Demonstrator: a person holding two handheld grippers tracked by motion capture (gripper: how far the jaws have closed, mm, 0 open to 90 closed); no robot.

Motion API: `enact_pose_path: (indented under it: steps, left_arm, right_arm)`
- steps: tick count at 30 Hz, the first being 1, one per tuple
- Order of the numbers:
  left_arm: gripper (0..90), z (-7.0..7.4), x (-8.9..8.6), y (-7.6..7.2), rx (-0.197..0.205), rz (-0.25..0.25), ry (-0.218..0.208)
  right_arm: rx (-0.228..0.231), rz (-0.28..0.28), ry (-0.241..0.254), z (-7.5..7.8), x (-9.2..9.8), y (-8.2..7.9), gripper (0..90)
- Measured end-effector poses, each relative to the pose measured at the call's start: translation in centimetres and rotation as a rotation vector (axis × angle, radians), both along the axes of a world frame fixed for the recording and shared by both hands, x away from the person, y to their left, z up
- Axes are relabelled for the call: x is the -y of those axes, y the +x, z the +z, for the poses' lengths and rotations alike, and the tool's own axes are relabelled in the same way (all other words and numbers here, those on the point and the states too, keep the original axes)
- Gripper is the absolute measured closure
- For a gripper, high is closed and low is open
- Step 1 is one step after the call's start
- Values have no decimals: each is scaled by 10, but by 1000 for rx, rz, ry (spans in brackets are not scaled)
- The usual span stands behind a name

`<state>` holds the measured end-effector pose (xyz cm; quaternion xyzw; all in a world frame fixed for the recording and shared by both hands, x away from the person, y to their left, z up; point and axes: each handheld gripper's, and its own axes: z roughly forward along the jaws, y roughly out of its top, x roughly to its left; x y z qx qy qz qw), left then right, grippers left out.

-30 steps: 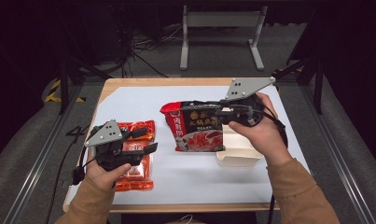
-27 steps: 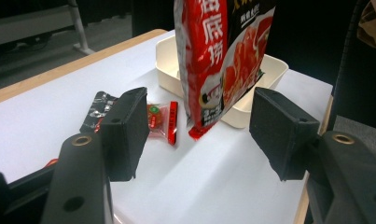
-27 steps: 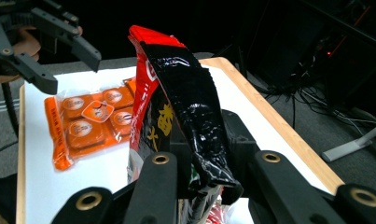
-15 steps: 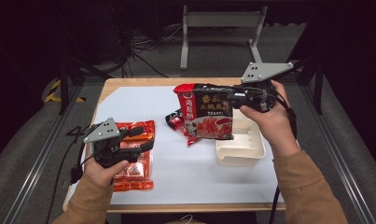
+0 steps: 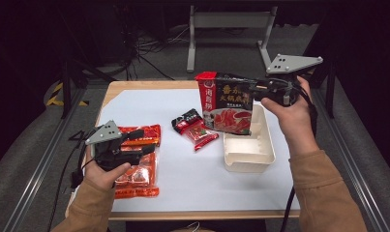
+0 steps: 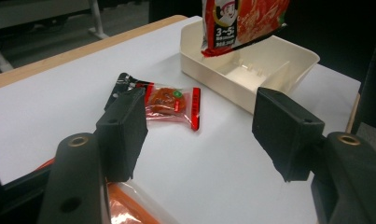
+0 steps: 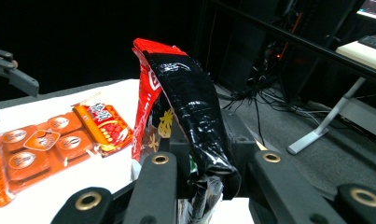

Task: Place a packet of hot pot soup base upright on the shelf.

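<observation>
Right gripper (image 5: pixel 254 88) pinches soup-base bag (image 5: pixel 226 102) above tray (image 5: pixel 248 154) rim

Wooden-edged table (image 5: pixel 149 86) covered by a white sheet (image 5: pixel 192 179). Lying flat at the near left, an orange packet (image 5: pixel 139 174) of round pieces. Near the middle, a small red-and-black sachet (image 5: pixel 195 128). Just right of it, an open cream tray (image 5: pixel 248 153), well apart from the orange packet
</observation>
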<state>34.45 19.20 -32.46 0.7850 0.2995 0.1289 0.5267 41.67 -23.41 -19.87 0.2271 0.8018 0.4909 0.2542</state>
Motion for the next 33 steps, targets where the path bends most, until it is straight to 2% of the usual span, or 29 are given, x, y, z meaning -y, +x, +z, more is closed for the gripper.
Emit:
enact_pose_path:
  steps: [11,14,25,28,33]
  left_arm:
    - [352,-6,-5,6,-34,25,-12]
    - [352,-7,-6,7,-31,24,-5]
    - [352,-10,-6,9,-47,28,1]
    - [352,-11,-8,8,-31,33,19]
    - [365,-13,-10,5,-12,50,26]
  right_arm:
    - [31,-57,20,-1,16,11,766]
    - [46,-74,21,-2,21,14,766]
    - [51,-104,17,-7,33,27,765]
    - [62,-108,15,-9,36,31,765]
    - [64,-121,17,-12,41,39,765]
